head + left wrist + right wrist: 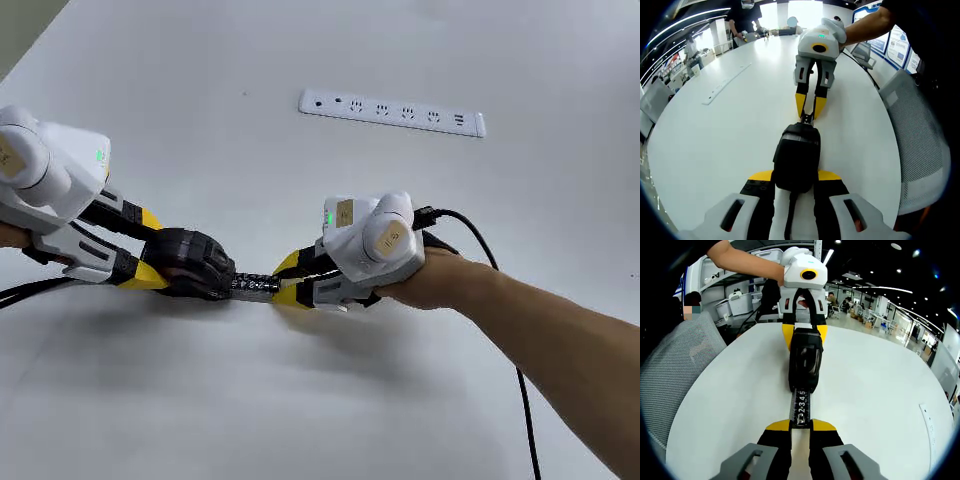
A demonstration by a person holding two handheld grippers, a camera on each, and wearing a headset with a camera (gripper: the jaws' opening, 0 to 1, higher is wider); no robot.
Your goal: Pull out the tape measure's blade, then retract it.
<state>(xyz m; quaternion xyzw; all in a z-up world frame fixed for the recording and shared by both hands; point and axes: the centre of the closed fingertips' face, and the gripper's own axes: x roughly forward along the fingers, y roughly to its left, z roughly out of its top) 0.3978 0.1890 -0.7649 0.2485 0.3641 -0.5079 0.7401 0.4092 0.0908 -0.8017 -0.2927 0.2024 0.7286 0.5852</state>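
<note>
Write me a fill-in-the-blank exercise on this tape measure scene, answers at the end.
1. The left claw is shut on the tape measure, whose case is ____.
2. The right claw pinches the tip of the tape measure's ____.
3. In the head view, beyond both claws, a white ____ lies on the table.

Missing words: black; blade; power strip.

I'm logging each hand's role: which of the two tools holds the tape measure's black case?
The left tool, its jaws clamped on the case; the right tool pinches just the short pulled-out blade at its end.
</note>
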